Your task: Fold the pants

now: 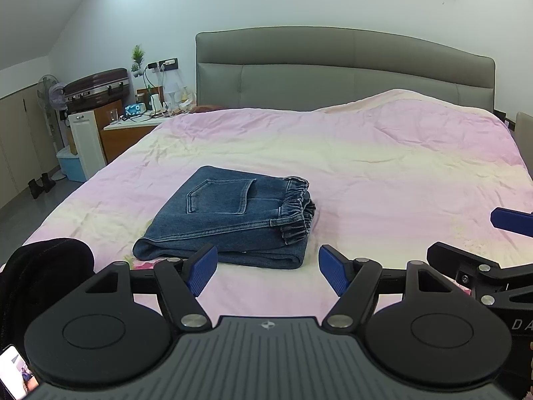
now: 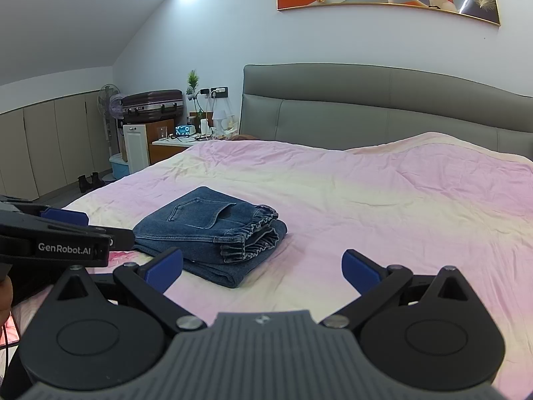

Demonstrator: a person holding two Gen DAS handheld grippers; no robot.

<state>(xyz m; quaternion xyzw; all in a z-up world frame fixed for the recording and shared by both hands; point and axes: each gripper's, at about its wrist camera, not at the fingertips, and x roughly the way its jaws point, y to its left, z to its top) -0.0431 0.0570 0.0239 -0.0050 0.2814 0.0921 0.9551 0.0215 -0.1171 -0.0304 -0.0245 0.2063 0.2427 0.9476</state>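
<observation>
Both grippers stand spread wide and hold nothing: the left gripper (image 1: 268,268) and the right gripper (image 2: 263,268) hover apart from the folded blue denim pants (image 1: 230,216), just short of their near edge. Those pants lie on the pink and cream bedspread (image 1: 383,173), pocket up, elastic waistband to the right. Beyond and right of the pants, the bedspread runs bare to the grey padded headboard (image 1: 333,70).

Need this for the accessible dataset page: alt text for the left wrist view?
A folded pair of blue jeans lies on a pink bedspread, back pocket up and elastic waistband to the right. The open left gripper hangs just in front, empty; the right gripper pokes in at the right edge.
</observation>
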